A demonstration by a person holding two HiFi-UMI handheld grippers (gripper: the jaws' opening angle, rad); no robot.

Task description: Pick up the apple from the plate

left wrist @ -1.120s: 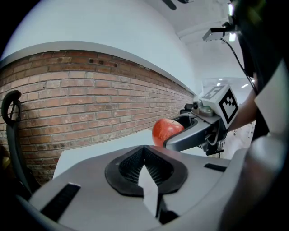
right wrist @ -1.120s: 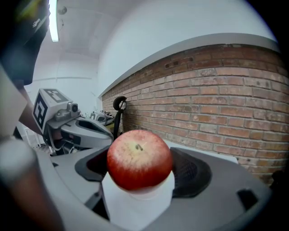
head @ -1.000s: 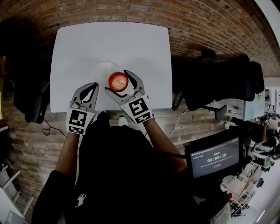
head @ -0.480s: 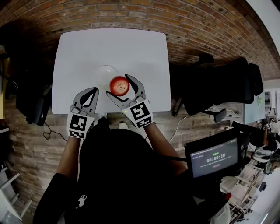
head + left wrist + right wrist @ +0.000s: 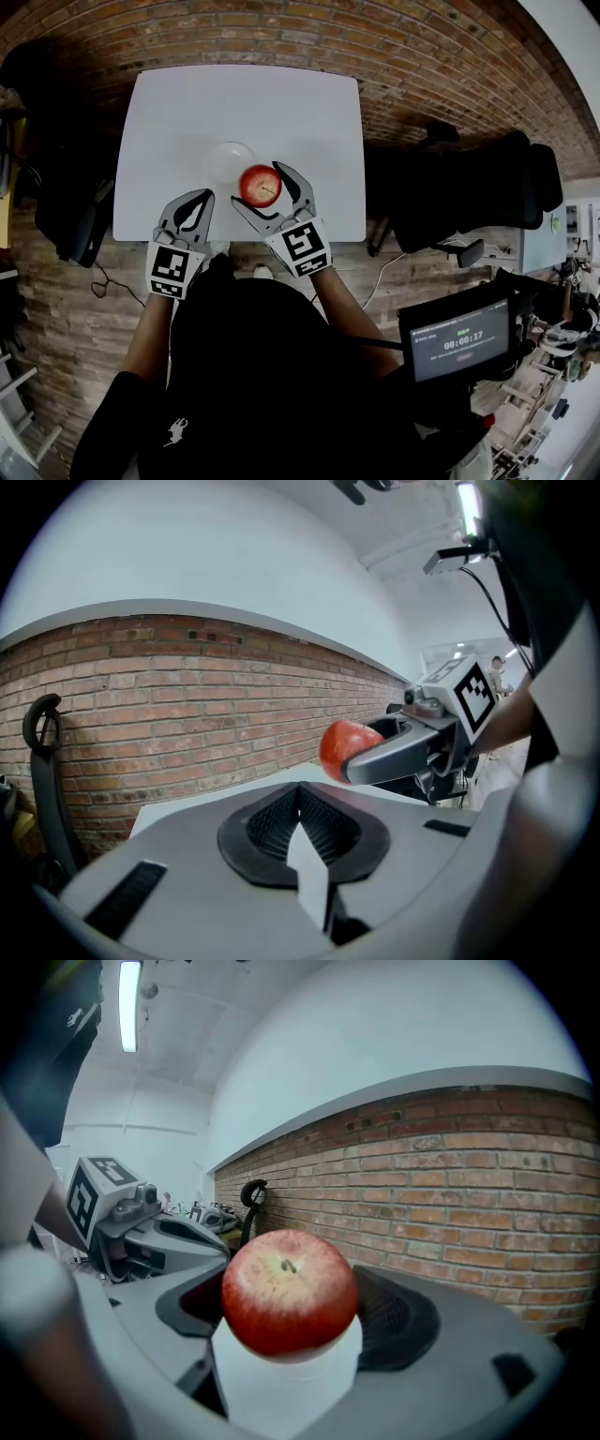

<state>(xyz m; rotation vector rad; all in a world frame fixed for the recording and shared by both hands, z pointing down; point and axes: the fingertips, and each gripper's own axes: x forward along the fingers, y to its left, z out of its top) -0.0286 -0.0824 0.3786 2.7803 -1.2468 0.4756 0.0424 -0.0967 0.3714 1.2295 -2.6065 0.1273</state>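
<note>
While pinched in R gripper jaws, 1 apple near 1 plate; L gripper jaws together.

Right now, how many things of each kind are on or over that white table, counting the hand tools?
apple: 1
plate: 1
grippers: 2, the left gripper and the right gripper, which holds the apple
Total: 4

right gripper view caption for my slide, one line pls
Right tongs closed on a red apple, stem end facing the camera, with brickwork behind.
</note>
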